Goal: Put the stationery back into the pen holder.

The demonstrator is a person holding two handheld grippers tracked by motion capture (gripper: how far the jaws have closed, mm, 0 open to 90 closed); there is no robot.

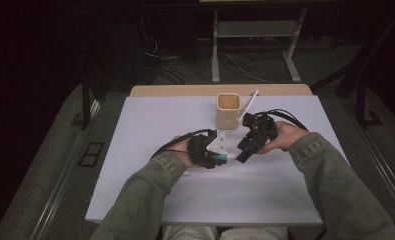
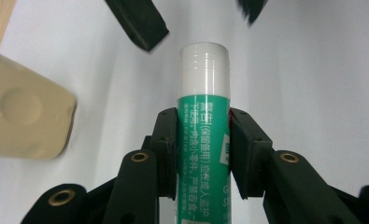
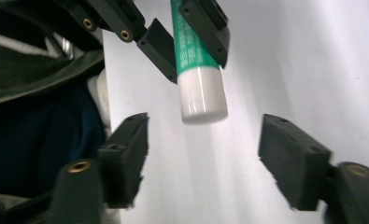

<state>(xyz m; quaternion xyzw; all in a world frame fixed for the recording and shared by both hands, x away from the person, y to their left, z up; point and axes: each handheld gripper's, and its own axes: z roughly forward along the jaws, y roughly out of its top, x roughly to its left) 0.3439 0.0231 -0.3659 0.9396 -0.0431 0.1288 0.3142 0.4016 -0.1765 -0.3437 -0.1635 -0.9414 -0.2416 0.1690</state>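
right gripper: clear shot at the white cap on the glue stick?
Probably yes. The right gripper is open, the white cap hangs bare just ahead of its gap, and the left gripper clamps only the green barrel.

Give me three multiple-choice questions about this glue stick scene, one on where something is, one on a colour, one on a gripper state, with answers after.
1. Where does the beige cup stand?
A. On the table beyond both grippers
B. Between the person's elbows
C. On the floor

2. What colour is the cap end of the glue stick?
A. Red
B. White
C. Black

3. How does the right gripper stand?
A. Shut on the cap
B. Shut on the cup
C. Open, with the cap just ahead of its jaws

Answers:
1 A, the high view shows the cup at the table's far side past both hands.
2 B, a white cap tops the green body.
3 C, its jaws stand wide apart and clear of the cap, while the left gripper clamps the green body.
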